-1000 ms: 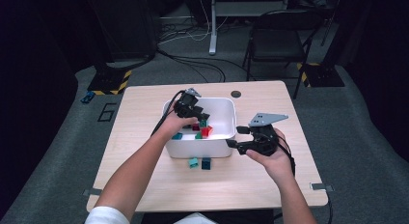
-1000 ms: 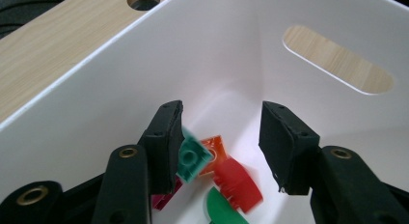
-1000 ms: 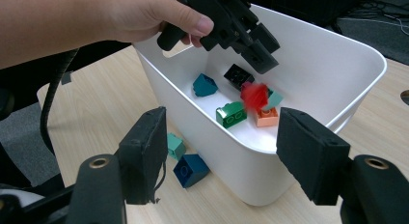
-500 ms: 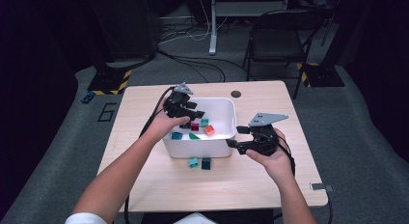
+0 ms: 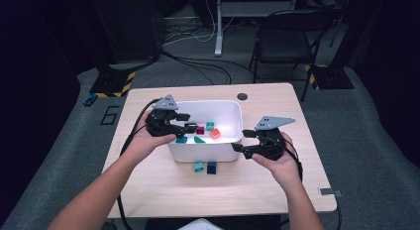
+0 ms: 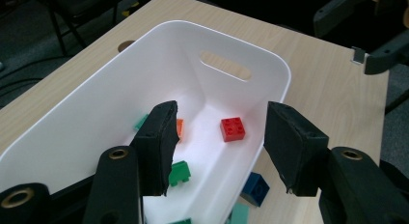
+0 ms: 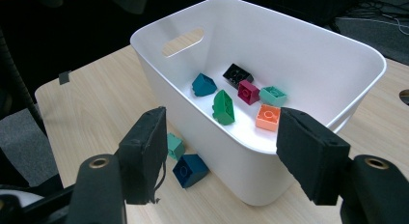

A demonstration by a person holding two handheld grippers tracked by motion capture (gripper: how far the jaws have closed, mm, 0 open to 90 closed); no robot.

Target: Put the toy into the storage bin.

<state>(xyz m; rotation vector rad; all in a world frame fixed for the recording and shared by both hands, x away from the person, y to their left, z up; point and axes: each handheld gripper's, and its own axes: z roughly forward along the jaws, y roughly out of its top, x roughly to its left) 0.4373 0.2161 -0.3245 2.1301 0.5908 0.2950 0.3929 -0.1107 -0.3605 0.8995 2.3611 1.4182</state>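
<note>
A white bin point(image 5: 230, 111) stands mid-table with several bricks inside: dark red point(image 5: 200, 130), orange point(image 5: 216, 133), light teal point(image 5: 210, 125) and green point(image 5: 199, 140). My left gripper point(image 5: 187, 122) hovers over the bin's left rim, pointing in. Its jaws have just been opening and stand open with nothing between them point(image 6: 219, 137); the red brick point(image 6: 232, 129) lies below, beyond them. My right gripper point(image 5: 242, 141) waits open at the bin's right front corner, empty point(image 7: 222, 137). In the right gripper view a black brick point(image 7: 236, 74) and a green one point(image 7: 223, 107) lie in the bin.
Two loose bricks lie on the wooden table point(image 5: 277, 190) just in front of the bin: a teal one point(image 5: 198, 166) and a dark blue one point(image 5: 212, 167). A round cable hole point(image 5: 242, 96) sits behind the bin. A chair point(image 5: 282, 41) stands beyond the table.
My left gripper has drawn back out of the bin, rising and moving left to the rim, with its jaws spreading. The right gripper has kept still.
</note>
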